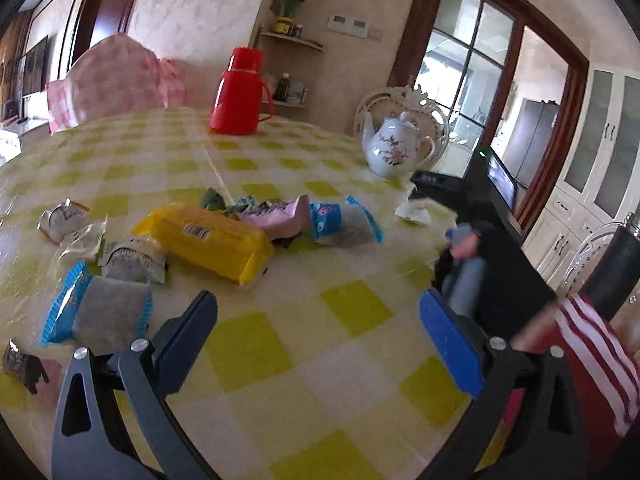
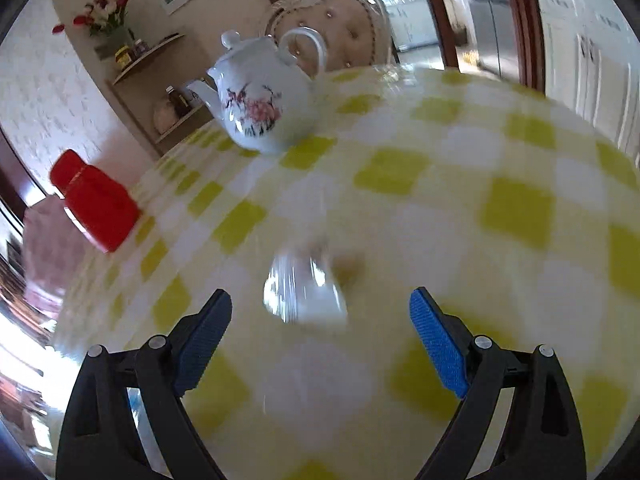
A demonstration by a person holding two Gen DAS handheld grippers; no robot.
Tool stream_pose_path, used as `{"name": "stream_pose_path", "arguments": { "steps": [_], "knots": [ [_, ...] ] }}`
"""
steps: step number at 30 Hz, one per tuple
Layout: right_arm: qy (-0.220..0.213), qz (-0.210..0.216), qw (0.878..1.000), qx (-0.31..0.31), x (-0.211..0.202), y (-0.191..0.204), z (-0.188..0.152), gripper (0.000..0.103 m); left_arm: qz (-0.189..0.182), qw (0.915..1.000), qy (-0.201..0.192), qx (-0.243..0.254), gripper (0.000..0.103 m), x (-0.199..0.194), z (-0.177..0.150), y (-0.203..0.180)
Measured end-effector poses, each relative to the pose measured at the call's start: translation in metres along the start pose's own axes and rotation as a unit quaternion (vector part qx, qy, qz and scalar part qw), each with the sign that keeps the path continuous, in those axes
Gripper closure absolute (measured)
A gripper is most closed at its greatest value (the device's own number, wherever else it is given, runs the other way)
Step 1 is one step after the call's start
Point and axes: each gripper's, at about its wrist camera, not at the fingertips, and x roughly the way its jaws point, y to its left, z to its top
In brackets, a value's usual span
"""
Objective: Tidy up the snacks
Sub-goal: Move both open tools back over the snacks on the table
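Note:
Several snack packets lie scattered on the yellow-checked tablecloth: a long yellow pack, a pink pack, two blue-edged packets, and grey-white wrapped ones. My left gripper hovers open just in front of them with nothing between its fingers. In the right wrist view my right gripper is open above the table, and a blurred white wrapped snack lies on the cloth just ahead of its fingers. The right gripper's black body shows at the right of the left view.
A red thermos stands at the table's far side and a white flowered teapot at the far right. A crumpled white wrapper lies near the teapot. Chairs surround the table. A striped sleeve is at right.

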Motion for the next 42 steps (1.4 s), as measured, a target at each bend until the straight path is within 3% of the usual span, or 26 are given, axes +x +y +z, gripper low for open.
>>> {"name": "stream_pose_path", "arguments": {
  "steps": [4, 7, 10, 14, 20, 21, 22, 24, 27, 30, 36, 38, 42],
  "knots": [
    [-0.004, -0.002, 0.999, -0.042, 0.031, 0.009, 0.027, 0.015, 0.017, 0.9998, -0.002, -0.009, 0.002, 0.000, 0.001, 0.004],
    [0.057, 0.034, 0.996, -0.061, 0.055, 0.016, 0.036, 0.014, 0.021, 0.9996, 0.010, -0.016, 0.002, 0.006, 0.002, 0.007],
    [0.072, 0.079, 0.990, -0.087, 0.048, 0.020, 0.028, 0.017, 0.026, 0.9994, 0.010, -0.019, 0.002, 0.002, 0.002, 0.009],
    [0.081, 0.103, 0.988, -0.086, 0.036, 0.021, 0.012, 0.021, 0.041, 0.9986, -0.009, -0.031, 0.002, -0.011, 0.003, 0.015],
    [0.076, 0.026, 0.985, -0.150, 0.040, 0.048, 0.001, 0.024, 0.050, 0.9979, -0.005, -0.041, 0.002, -0.010, 0.005, 0.021],
    [0.073, 0.010, 0.984, -0.165, 0.040, 0.053, -0.002, 0.030, 0.055, 0.9978, -0.005, -0.037, 0.002, -0.009, 0.007, 0.020],
    [0.068, -0.016, 0.980, -0.189, 0.039, 0.060, -0.007, 0.051, 0.058, 0.9977, -0.006, -0.035, 0.002, -0.009, 0.008, 0.020],
    [0.062, -0.049, 0.974, -0.212, 0.031, 0.065, -0.019, 0.057, 0.060, 0.9975, -0.011, -0.036, 0.002, -0.011, 0.010, 0.022],
    [0.074, -0.002, 0.984, -0.162, 0.001, 0.054, -0.036, 0.061, 0.070, 0.9968, -0.017, -0.035, 0.002, -0.013, 0.011, 0.026],
    [0.062, 0.034, 0.982, -0.174, -0.055, 0.052, -0.069, 0.061, 0.077, 0.9963, -0.016, -0.035, 0.002, -0.013, 0.012, 0.028],
    [0.048, 0.141, 0.964, -0.222, -0.170, 0.055, -0.165, 0.061, 0.094, 0.9939, -0.046, -0.034, 0.002, -0.031, 0.016, 0.031],
    [0.053, 0.172, 0.956, -0.233, -0.184, 0.064, -0.193, 0.061, 0.096, 0.9932, -0.054, -0.037, 0.002, -0.039, 0.016, 0.032],
    [0.072, 0.203, 0.945, -0.246, -0.191, 0.082, -0.233, 0.061, 0.149, 0.9851, -0.070, -0.050, 0.002, -0.067, 0.012, 0.040]
  ]
}}
